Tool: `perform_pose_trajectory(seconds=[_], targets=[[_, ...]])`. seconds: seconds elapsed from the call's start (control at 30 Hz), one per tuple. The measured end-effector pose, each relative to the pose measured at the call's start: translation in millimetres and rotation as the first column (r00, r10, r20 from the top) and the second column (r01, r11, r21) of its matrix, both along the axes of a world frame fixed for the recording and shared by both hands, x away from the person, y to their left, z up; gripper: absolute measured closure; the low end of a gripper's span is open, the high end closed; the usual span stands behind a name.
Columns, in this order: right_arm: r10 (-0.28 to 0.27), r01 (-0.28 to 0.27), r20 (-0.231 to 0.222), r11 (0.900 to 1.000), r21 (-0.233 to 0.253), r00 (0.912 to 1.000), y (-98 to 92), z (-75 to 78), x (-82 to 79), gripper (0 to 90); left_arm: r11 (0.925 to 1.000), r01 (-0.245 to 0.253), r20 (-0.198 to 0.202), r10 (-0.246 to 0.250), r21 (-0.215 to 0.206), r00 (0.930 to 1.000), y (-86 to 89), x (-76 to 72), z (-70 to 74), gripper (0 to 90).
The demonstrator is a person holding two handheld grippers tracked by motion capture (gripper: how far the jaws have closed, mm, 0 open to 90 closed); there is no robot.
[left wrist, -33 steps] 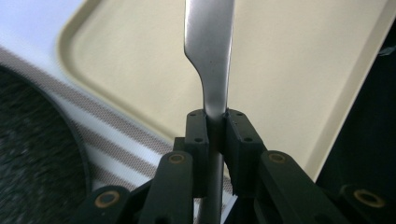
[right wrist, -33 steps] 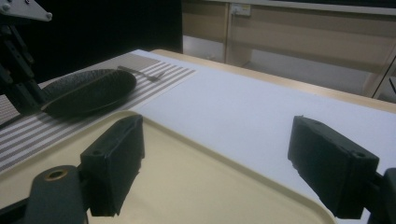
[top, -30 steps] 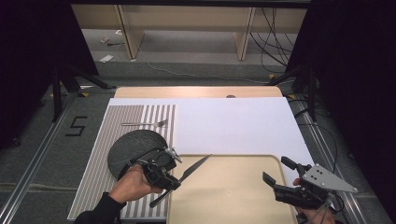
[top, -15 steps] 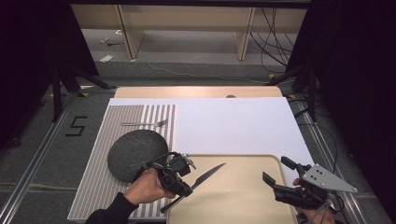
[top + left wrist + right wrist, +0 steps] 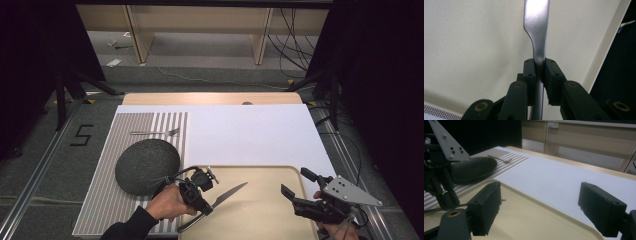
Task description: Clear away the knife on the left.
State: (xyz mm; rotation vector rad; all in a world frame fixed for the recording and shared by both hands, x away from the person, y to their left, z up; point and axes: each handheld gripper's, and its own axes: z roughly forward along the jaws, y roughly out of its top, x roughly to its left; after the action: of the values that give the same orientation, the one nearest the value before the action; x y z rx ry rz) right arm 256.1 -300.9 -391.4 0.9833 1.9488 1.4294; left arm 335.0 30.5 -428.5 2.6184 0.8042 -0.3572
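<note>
We see a dark plate (image 5: 147, 166) and a fork (image 5: 155, 132) on the striped mat (image 5: 100, 200) left of the tray (image 5: 260, 210). Our left tongs (image 5: 209, 205) clamp the knife (image 5: 227, 194) low above the tray; our right tongs (image 5: 292, 197) hover, jaws apart.

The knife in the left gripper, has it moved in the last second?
Yes. The knife has shifted right, away from the dark plate and farther over the tray, gripped by the left gripper.
</note>
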Motion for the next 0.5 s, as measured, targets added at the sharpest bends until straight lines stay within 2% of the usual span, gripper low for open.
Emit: perform_pose_trajectory(seconds=[0.1,0.23,0.5], targets=[[0.001,-0.001,0.0,1.0,0.0,1.0,0.2,0.1,-0.2,19.5,0.9999,-0.007,-0.018,0.007,-0.012,0.9998,-6.8,2.7,-2.9,79.9],[0.004,-0.004,0.001,1.0,-0.001,1.0,0.2,0.1,-0.2,19.5,0.9999,0.0,-0.052,0.001,0.011,0.9986,-16.0,4.1,-12.0,79.9],[0.004,-0.004,-0.001,1.0,0.002,1.0,-0.5,0.2,-0.6,19.5,0.9991,-0.038,-0.098,0.04,0.02,0.9943,-16.1,10.4,-21.3,79.6]])
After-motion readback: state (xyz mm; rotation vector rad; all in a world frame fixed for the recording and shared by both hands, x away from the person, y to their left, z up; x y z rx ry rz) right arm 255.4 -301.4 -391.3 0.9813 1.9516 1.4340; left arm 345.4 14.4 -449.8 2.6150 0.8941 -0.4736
